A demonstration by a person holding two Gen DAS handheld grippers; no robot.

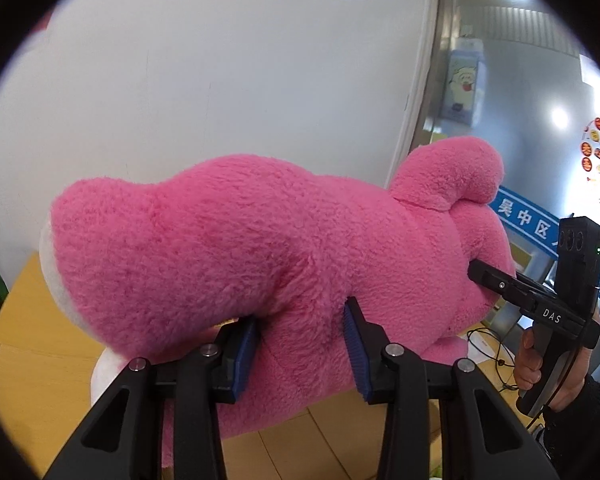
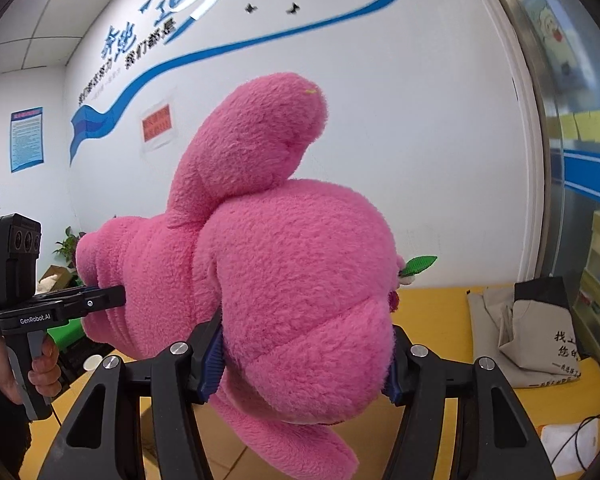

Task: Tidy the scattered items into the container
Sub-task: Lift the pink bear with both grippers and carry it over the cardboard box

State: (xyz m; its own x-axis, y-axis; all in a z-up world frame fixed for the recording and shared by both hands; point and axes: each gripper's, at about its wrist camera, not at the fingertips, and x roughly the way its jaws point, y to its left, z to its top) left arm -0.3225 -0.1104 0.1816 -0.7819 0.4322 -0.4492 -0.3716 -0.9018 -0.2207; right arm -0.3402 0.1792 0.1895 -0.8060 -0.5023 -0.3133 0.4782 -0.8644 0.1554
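Both grippers are on the pink plush toy and it's up in the air, carried between them above the yellow surface. The left gripper has its blue pads pinched into a fold of fur on the toy's underside, clamped on it. Over on the other side, the right gripper squeezes a fat pink bulge of the same toy, fingers pressed in from both sides. From the left wrist view, the right gripper's black tip digs into the toy's far end, a hand on its handle. A green leaf tag pokes out from the toy's right edge, and a beige cloth bag sits on the yellow surface by the wall, well apart from the toy
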